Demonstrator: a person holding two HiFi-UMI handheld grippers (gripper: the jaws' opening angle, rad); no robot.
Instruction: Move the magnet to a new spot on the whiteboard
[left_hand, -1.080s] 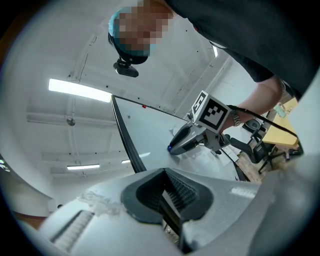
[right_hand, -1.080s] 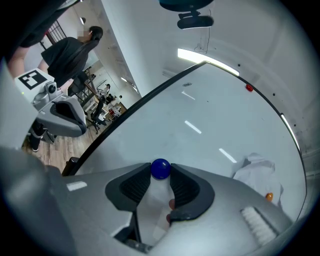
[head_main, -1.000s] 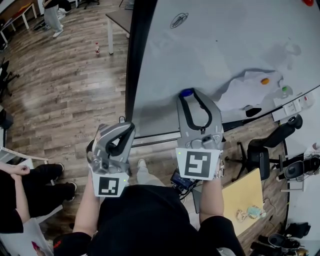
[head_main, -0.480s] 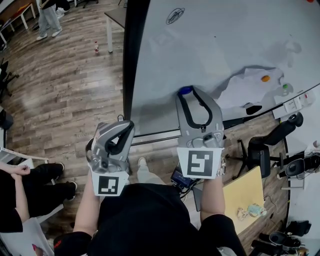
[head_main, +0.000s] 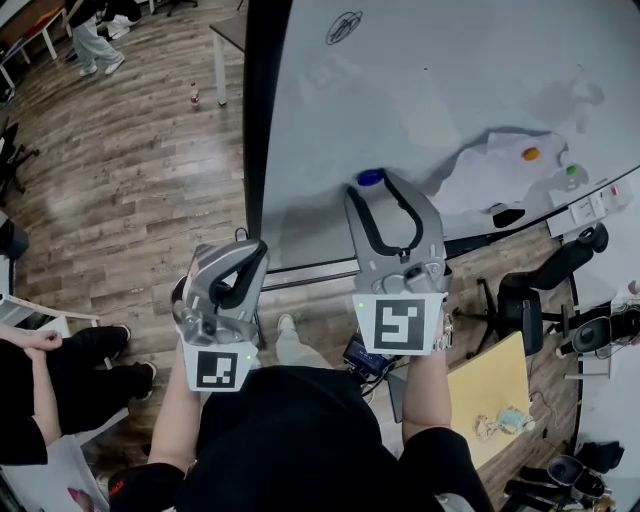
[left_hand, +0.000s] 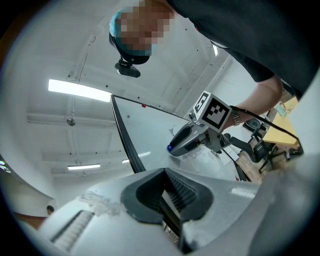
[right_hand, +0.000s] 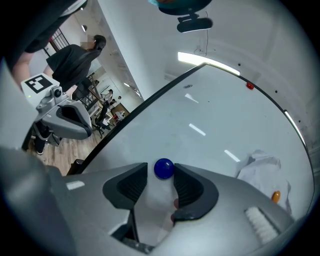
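Small round blue magnet (right_hand: 164, 169) low on the big white whiteboard (head_main: 450, 90), between the tips of the grey right gripper (head_main: 378, 184).

Magnet stuck flat on the board, near its dark left edge. Right gripper jaws just opened, now wide apart, one tip on each side of the magnet, not squeezing it. Grey left gripper (head_main: 260, 250) well away from the board, over the brown wood floor (head_main: 130, 170), tilted up a little, jaws pressed tight together, nothing in them. Further right on the board: a crumpled white sheet (head_main: 500, 175), a small orange magnet (head_main: 530, 154) and a small green magnet (head_main: 571, 170), all well apart from the blue one.
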